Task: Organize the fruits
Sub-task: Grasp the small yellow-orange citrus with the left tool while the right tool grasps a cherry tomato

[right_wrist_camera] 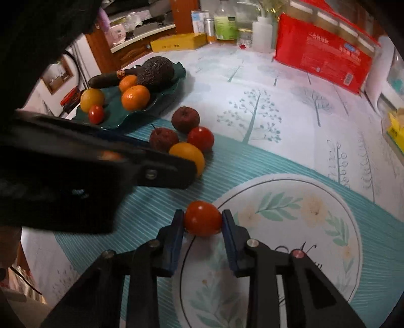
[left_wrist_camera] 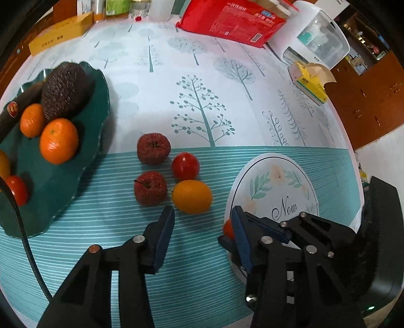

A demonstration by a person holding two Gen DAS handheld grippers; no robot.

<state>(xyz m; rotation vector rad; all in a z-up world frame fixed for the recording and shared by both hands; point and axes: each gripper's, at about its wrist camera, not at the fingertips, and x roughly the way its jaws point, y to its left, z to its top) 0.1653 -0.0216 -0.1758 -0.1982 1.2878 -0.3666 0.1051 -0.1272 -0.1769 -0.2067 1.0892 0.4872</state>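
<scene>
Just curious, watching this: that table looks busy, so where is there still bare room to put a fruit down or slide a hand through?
Bare cloth lies between the green plate and the tissue box, below the red packet. The round printed patch is free beyond the right claw and its red tomato. It is crowded on the plate and around the four loose fruits beside it.
</scene>
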